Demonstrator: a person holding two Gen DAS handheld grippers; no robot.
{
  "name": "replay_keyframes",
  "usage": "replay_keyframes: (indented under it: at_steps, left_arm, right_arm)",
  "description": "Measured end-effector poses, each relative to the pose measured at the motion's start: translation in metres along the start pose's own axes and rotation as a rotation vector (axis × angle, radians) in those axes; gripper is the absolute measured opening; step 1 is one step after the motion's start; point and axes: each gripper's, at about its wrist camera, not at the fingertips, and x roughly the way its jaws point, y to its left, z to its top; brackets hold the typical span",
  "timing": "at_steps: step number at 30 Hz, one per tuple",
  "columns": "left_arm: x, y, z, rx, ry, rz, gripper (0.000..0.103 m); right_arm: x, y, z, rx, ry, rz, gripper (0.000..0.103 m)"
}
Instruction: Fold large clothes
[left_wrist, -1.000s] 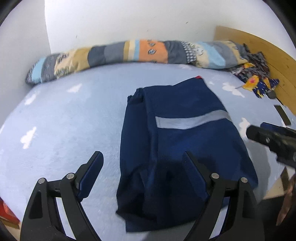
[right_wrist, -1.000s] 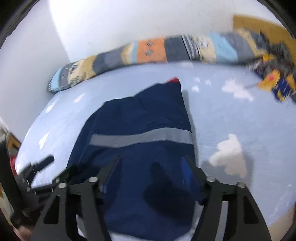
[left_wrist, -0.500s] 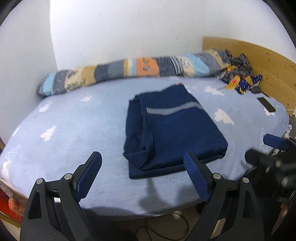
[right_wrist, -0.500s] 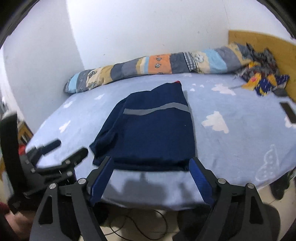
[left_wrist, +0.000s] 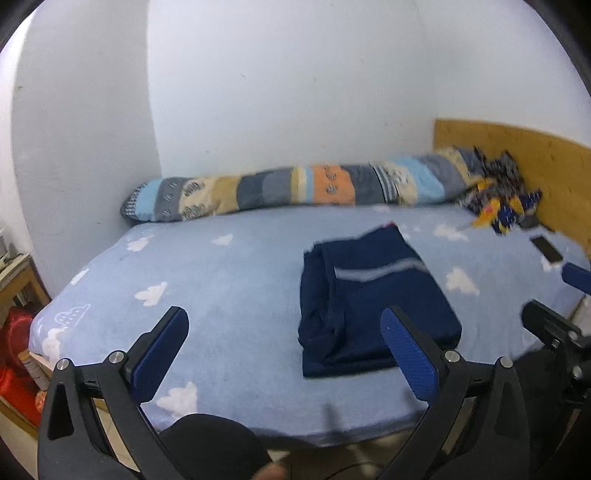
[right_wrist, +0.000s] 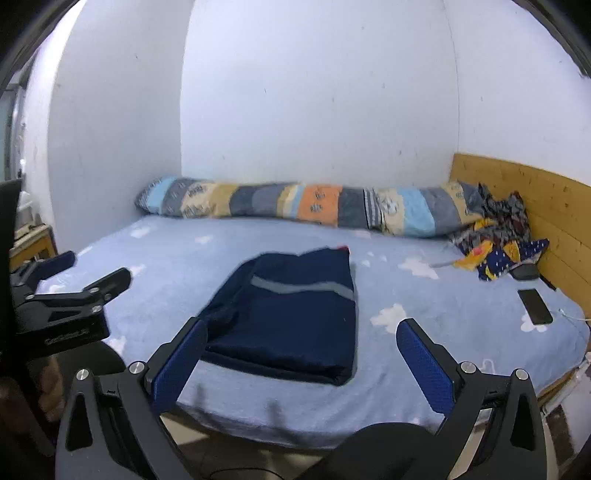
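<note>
Okay, near to far. My left gripper (left_wrist: 284, 341) and right gripper (right_wrist: 301, 354) both hang off the near edge of the bed (right_wrist: 436, 325), jaws spread wide, nothing between the pads. Navy garment (right_wrist: 295, 321) lies folded in a flat rectangle on the cloud-print sheet, grey stripe up, near the front edge, apart from both grippers. Fold looks done to me.

Risks: its left side is bunched and loose (left_wrist: 319, 295), so any nudge or re-grab there likely spills the layers. It sits close to the edge; a drag toward me could pull it off.

Further back: phone (right_wrist: 535, 305) on the sheet to the right, crumpled patterned cloth (right_wrist: 495, 240) by the wooden headboard, patchwork bolster (right_wrist: 303, 205) along the wall.

Writing: moulded text on the left gripper body in the right view, too blurred to read.
</note>
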Motion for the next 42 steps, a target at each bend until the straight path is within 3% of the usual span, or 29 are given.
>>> replay_keyframes:
  at_steps: [4, 10, 16, 23, 35, 42]
  left_arm:
    - [0.022, -0.006, -0.015, -0.003, 0.094, -0.051, 0.103]
    - [0.046, -0.013, -0.031, -0.01, 0.175, -0.034, 0.103]
    - [0.058, -0.018, -0.035, 0.008, 0.178, -0.018, 0.103]
    - [0.082, -0.02, -0.037, 0.0, 0.243, -0.045, 0.103]
    - [0.097, -0.005, -0.036, -0.049, 0.282, -0.029, 0.103]
    - [0.102, -0.009, -0.035, -0.016, 0.283, -0.017, 0.103]
  right_arm:
    - [0.021, 0.006, -0.016, 0.01, 0.056, -0.009, 0.103]
    - [0.05, 0.009, -0.028, 0.085, 0.13, 0.061, 0.103]
    - [0.069, 0.014, -0.03, 0.128, 0.164, 0.043, 0.103]
    - [0.087, 0.018, -0.028, 0.104, 0.205, 0.004, 0.103]
    - [0.11, 0.021, -0.019, 0.095, 0.206, -0.014, 0.103]
    - [0.121, 0.023, -0.018, 0.086, 0.204, -0.022, 0.103]
